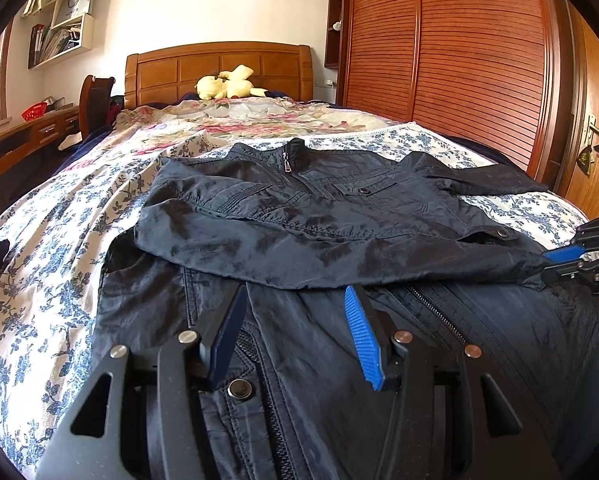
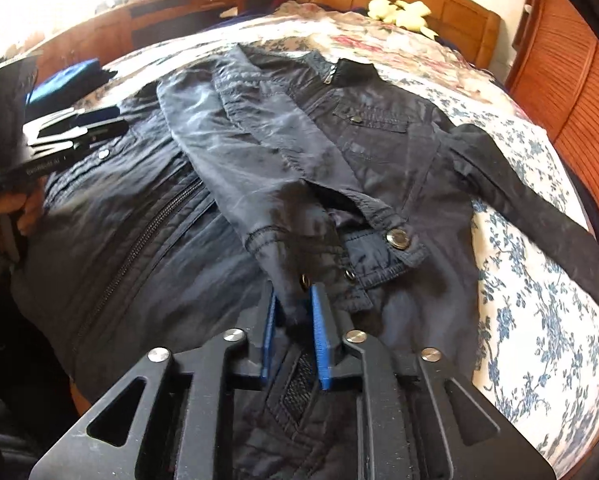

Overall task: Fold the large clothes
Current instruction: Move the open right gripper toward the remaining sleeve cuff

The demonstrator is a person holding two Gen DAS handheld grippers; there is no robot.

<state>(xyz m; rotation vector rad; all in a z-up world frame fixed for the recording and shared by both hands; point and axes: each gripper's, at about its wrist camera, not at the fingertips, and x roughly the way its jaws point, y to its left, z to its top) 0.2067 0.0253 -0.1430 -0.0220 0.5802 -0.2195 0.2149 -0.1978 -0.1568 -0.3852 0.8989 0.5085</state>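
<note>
Dark jacket (image 1: 339, 208) lies zipped, front up, spread on the bed (image 1: 59, 260), just ahead of both tools. One sleeve (image 2: 267, 184) is folded across the chest, probably to narrow it for the fold. Right tool (image 2: 293, 308) is clenched on that sleeve's cuff; I judge it's dragging it into line. Left tool (image 1: 295, 320) hovers released over the hem, nothing between its pads. The other sleeve (image 2: 531, 200) trails off to the right tool's right, unfolded. No containers in use.
</note>
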